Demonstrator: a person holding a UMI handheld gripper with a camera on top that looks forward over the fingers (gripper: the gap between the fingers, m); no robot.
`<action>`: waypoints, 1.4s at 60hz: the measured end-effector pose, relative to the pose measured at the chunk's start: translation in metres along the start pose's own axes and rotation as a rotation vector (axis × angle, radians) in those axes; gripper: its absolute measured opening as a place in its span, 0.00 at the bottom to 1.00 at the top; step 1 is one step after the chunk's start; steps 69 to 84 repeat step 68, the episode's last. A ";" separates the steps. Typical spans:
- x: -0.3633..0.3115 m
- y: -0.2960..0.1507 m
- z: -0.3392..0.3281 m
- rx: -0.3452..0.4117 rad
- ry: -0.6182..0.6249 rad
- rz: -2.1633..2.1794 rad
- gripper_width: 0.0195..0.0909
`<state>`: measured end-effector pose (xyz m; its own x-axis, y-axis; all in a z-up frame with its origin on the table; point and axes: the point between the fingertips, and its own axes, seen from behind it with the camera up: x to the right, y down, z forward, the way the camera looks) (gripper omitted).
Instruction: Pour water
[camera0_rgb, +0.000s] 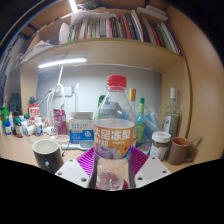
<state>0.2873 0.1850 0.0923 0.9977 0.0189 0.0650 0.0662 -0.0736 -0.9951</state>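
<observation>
While its two purple-padded fingers (88, 163) press against either side of a clear plastic water bottle (115, 135), the gripper (112, 170) holds it upright above a cluttered desk (20, 150). The bottle wears a red cap (117, 81) and an orange label. A dark mug (47, 153) sits beside it, a brown cup (181, 150) opposite, under a shelf of books (120, 28).

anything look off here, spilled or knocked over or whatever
Nothing stands out. The water bottle sits upright between the gripper fingers with its red cap on. The dark mug and the brown cup stand upright on the desk, with no spill visible. The desk is just crowded.
</observation>
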 end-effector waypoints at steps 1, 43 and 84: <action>0.000 0.001 0.000 -0.003 -0.002 0.009 0.36; 0.015 0.007 -0.137 -0.105 0.064 0.069 0.92; -0.020 -0.001 -0.265 -0.084 0.048 0.110 0.91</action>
